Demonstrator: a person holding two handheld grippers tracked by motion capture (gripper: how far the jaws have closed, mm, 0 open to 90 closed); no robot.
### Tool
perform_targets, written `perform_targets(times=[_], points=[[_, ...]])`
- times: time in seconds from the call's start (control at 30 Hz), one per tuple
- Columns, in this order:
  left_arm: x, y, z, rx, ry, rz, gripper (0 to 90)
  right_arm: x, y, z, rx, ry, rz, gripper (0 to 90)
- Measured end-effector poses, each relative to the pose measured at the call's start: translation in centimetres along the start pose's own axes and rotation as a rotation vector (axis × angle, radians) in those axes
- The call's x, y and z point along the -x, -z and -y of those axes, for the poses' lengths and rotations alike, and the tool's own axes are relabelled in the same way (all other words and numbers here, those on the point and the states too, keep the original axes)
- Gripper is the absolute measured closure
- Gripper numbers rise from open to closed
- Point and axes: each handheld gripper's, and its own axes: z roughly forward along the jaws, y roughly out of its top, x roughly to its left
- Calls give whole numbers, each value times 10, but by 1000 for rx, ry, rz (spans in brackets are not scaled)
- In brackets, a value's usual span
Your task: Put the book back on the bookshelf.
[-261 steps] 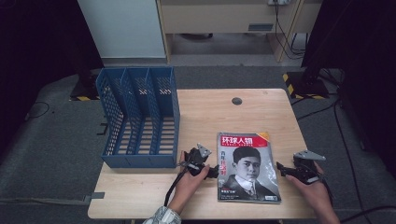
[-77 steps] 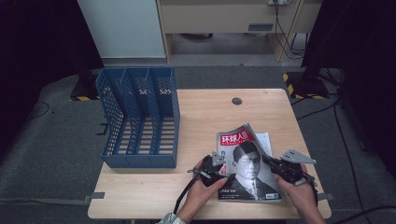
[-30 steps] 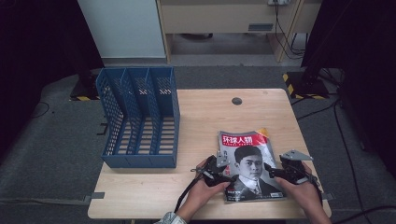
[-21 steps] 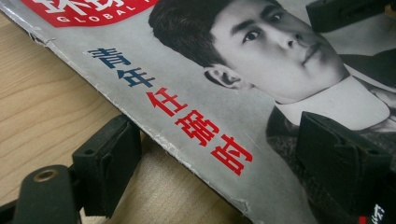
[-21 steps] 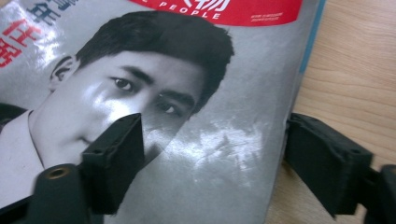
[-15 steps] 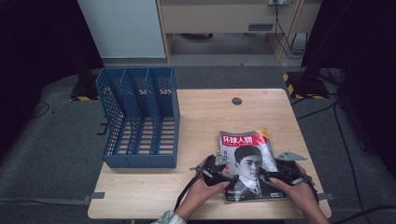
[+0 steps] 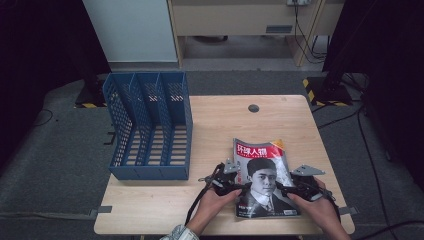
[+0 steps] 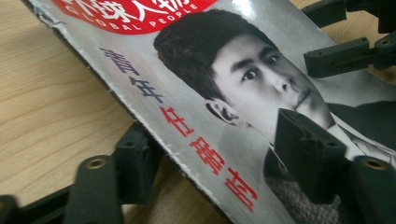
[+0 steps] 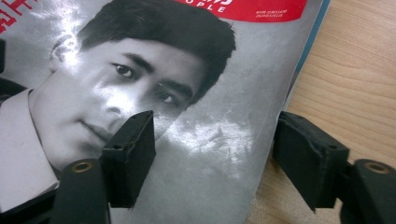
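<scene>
The magazine (image 7: 264, 180) lies at the near right of your light wooden table (image 7: 225, 125), on grey carpet, with a blue slotted file rack (image 7: 148, 127) well apart at the left. Your left gripper (image 8: 219, 163) straddles its spine edge and your right gripper (image 9: 215, 158) the opposite edge, jaws half-open and just closing, pads not visibly pressing.

magazine (image 7: 263, 175): 1 | file rack (image 7: 148, 127): 1, apparently three slots | grippers: 2
</scene>
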Motion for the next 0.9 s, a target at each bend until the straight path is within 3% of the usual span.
perform_targets(times=[0.23,0.37,0.47,0.67,0.9], points=[[2,3,-2,-29,-41,18,483,-4,1,1,3,8,-15,368],[2,6,-9,-42,-47,36,480,-4,0,1,4,-6,-27,366],[1,7,-17,-52,-33,66,398,-3,-1,0,6,-9,-28,364],[-6,5,-29,-57,-5,59,242,-2,-1,1,4,-27,-40,364],[-14,3,-43,-53,5,51,222,-2,-2,2,18,-27,-43,363]])
